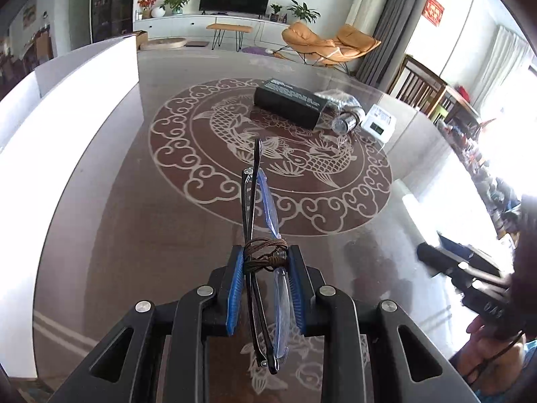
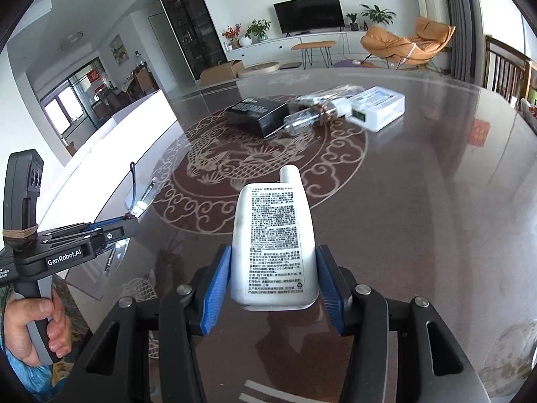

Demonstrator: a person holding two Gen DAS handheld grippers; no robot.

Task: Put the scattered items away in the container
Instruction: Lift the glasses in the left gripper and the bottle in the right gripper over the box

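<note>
In the left wrist view my left gripper [image 1: 266, 255] is shut on a pair of folded glasses [image 1: 256, 201] with a brown cord wound round them. They are held above the table. In the right wrist view my right gripper [image 2: 273, 252] is shut on a white bottle [image 2: 273, 235] with printed text, cap pointing away, lifted off the glass. The left gripper [image 2: 129, 218] with the glasses [image 2: 141, 198] shows at the left there. The large white container [image 1: 84, 107] stands at the table's left side, also visible as a white container [image 2: 110, 141] beyond the left gripper.
Further back on the patterned glass table [image 1: 201, 235] lie a black box [image 1: 288, 102], a clear bag of metal parts [image 1: 345, 119] and a white boxed device [image 1: 379, 122]. A person's hand [image 2: 37, 329] grips the left handle. Chairs stand beyond the right edge.
</note>
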